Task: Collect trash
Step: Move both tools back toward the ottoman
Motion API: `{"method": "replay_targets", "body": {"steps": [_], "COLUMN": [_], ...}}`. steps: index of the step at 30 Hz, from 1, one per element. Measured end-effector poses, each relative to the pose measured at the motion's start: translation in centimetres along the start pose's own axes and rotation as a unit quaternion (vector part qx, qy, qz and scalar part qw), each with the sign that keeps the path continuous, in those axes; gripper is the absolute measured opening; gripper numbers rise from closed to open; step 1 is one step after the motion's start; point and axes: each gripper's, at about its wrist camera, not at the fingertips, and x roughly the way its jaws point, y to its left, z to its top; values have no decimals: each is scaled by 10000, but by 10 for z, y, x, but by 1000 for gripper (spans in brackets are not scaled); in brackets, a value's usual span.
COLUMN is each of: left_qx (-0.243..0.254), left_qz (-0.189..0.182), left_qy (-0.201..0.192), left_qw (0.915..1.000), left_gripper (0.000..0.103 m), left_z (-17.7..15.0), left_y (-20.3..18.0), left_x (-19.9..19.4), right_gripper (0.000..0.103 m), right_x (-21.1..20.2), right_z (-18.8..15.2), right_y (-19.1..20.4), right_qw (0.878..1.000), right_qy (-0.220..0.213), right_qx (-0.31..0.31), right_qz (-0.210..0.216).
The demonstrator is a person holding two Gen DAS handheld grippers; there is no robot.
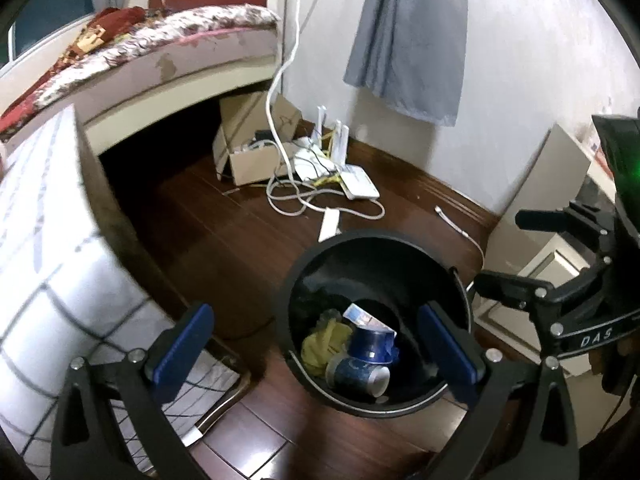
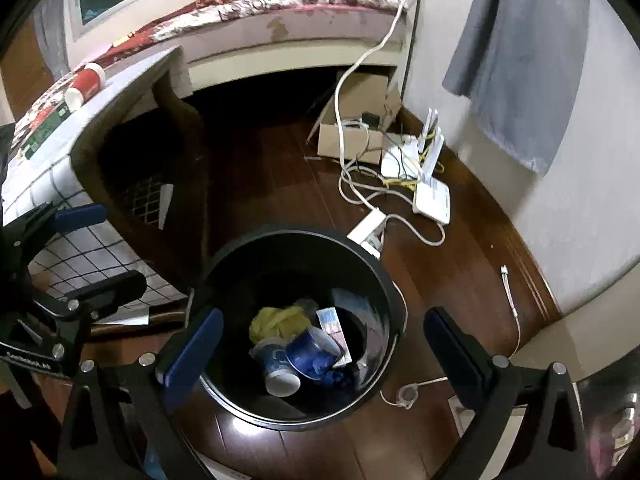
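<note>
With both claws [image 1: 316, 344] [image 2: 320, 354] released and empty above the bin [image 2: 224, 256], take the red cup [image 2: 85, 84] at the desk's [image 2: 132, 76] far edge squarely across its middle.

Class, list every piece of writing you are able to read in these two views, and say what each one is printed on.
"DAS": white letters on the frame of the right tool, seen in the left wrist view.
White lettering on the frame of the left tool, seen in the right wrist view: blurred, unreadable.
Print on the flat packet in the black bin: too small.
Print on the green box on the table: too blurred.
</note>
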Motion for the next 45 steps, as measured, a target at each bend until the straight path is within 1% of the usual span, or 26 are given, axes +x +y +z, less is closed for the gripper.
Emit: {"method": "replay_targets", "body": {"steps": [5,10,17,23,27,34,45], "left_qx": [-96,-347,-492,-600,-735,-1025,-1449], "left_qz": [156,351,683,946,1176,1539,2110], "left_qy": [-116,-291,-547,-655,-751,-839,-757], "left_qw": [9998,9984,9949,9916,9875,9792,9637], "left_gripper": [102,102,102,102,102,102,102], "left_z": [1,6,8,3,-1,-15,-46], "left_y": [6,24,48,74,100,152,244], "left_x": [-23,-46,-76,-99,-117,-143,-172], "right_gripper": [102,102,102,102,102,102,102], "right_x": [-23,-39,-47,-53,-56,-51,-25], "right_z": [8,23,39,57,71,91,120], "right_y": [10,31,62,90,113,169,250], "right_qw": [9997,9987,9972,9956,9932,9889,9847], "right_qy": [-224,-481,-625,-729,-815,-844,-630], "right_qx": [17,-61,-267,-413,-480,-839,-1118], "right_qz": [34,141,318,430,676,888,1179]}}
